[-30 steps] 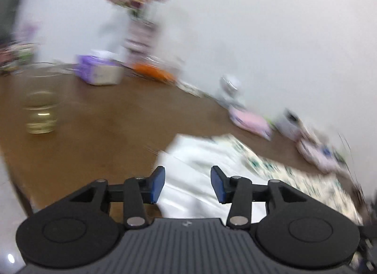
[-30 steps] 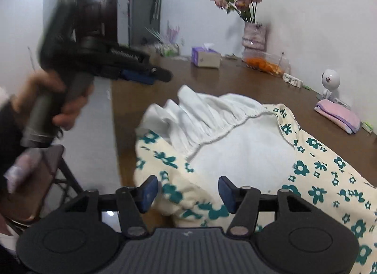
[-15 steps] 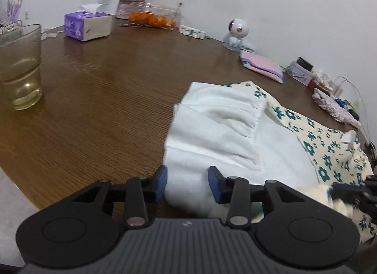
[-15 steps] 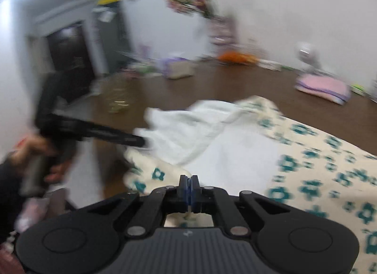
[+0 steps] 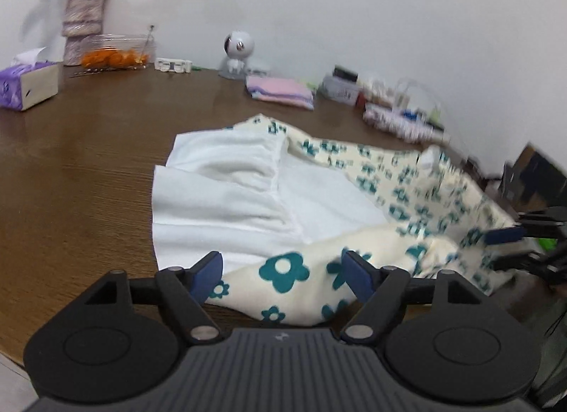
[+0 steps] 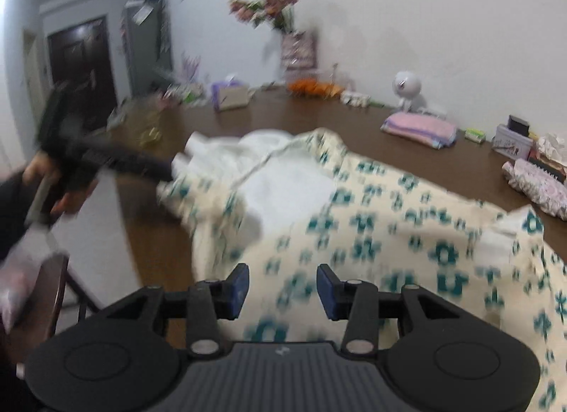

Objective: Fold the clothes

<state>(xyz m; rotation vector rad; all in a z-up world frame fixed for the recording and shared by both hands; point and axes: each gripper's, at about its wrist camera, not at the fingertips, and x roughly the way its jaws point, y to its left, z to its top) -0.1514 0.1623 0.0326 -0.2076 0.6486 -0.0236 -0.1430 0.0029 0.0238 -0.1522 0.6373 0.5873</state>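
Left hand-held gripper point(image 5: 282, 272) gapes wide over the floral garment's point(image 5: 354, 199) near edge, right hand-held gripper point(image 6: 282, 286) likewise, neither gripping. Garment sprawls on the bench point(image 5: 88, 150), white lining up, one flap turned over. We judge folding partway; squaring up remains.

A brown wooden table point(image 5: 88, 164) holds the flowery cloth point(image 5: 372, 178) in the middle, a tissue box point(image 5: 28, 84) at far left.
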